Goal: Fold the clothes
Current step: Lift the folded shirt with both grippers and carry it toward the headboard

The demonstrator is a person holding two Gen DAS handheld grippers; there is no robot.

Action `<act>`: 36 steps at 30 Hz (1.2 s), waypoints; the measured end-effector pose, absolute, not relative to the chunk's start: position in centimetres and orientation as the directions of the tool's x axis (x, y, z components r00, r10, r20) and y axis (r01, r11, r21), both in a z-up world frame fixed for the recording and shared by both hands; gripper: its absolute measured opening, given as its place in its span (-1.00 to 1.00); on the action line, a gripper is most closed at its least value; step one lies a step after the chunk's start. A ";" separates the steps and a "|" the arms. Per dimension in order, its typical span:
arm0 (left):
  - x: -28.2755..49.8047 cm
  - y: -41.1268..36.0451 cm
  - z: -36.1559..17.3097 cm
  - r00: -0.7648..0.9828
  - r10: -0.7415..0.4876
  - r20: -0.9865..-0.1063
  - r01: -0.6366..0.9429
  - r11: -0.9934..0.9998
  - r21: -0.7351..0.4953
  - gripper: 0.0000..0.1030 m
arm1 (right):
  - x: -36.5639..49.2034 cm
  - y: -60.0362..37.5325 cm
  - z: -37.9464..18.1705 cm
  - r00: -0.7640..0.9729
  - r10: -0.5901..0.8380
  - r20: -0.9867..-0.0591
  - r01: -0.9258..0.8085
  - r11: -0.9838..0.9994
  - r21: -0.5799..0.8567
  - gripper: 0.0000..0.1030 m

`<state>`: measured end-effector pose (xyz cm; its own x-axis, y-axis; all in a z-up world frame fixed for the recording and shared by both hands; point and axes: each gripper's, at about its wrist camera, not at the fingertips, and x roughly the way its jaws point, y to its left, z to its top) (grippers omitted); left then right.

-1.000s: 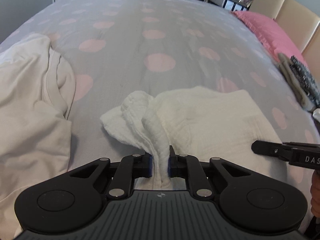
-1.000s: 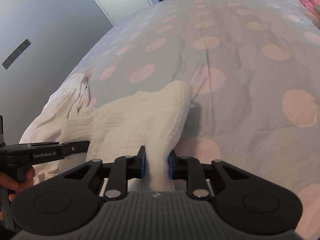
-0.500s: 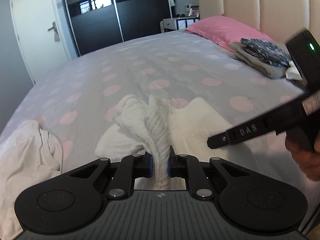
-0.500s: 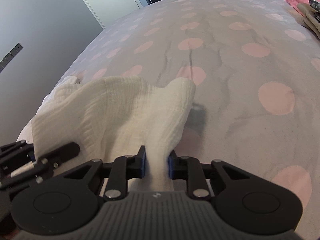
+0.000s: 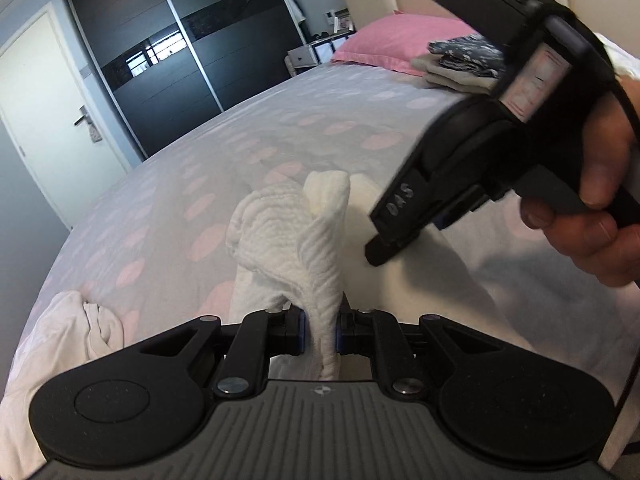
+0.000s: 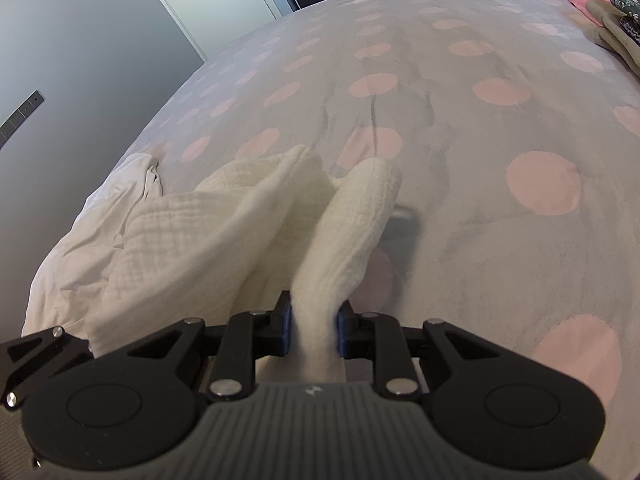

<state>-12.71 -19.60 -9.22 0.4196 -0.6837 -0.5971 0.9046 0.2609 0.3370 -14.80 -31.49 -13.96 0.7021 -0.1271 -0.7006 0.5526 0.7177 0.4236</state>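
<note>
A white crinkled cloth (image 5: 292, 240) is lifted off the bed. My left gripper (image 5: 319, 334) is shut on one bunched corner of it. My right gripper (image 6: 315, 330) is shut on another corner of the same cloth (image 6: 224, 236), which sags between the two. In the left wrist view the right gripper (image 5: 480, 152) shows from the side, held in a hand close at upper right. Part of the left gripper shows at the lower left edge of the right wrist view (image 6: 36, 360).
The bed has a grey cover with pink dots (image 6: 480, 92). A rumpled white garment (image 5: 72, 332) lies at the bed's left edge. Folded clothes (image 5: 460, 62) are stacked by a pink pillow (image 5: 400, 36). A white door (image 5: 52, 120) and dark wardrobe (image 5: 180, 52) stand behind.
Both grippers have lifted the white cloth off the bed and come closer together. The left view has tilted up toward the room. Both grips held.
</note>
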 end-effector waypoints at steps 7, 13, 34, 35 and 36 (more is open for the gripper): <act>-9.3 -19.4 -6.4 0.435 -0.681 -0.589 0.897 0.387 0.215 -0.80 | -15.9 -31.3 -12.4 0.723 -0.154 -0.674 0.544 0.728 0.417 -0.55; -5.7 -19.2 -2.9 0.393 -0.722 -0.570 0.883 0.469 0.015 -0.80 | -19.3 -31.4 -8.9 0.761 -0.242 -0.602 0.544 0.743 0.389 -0.55; -16.1 -32.0 5.7 0.202 -0.829 -0.522 0.979 0.178 0.097 -0.80 | -35.5 -34.2 0.7 0.653 -0.602 -0.459 0.750 0.600 0.279 -0.56; -16.9 -33.1 6.2 0.191 -0.835 -0.516 0.982 0.159 0.106 -0.80 | -36.4 -34.5 1.1 0.640 -0.627 -0.445 0.764 0.580 0.281 -0.56; -17.7 -34.2 6.7 0.179 -0.842 -0.509 0.984 0.139 0.116 -0.80 | -37.3 -34.8 1.4 0.626 -0.650 -0.431 0.778 0.561 0.284 -0.56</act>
<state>-17.66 -34.19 6.70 0.1787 -0.8418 -0.5093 0.9835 0.1389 0.1156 -37.31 -34.84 1.44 0.6260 -0.6502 -0.4305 0.7777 0.5610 0.2836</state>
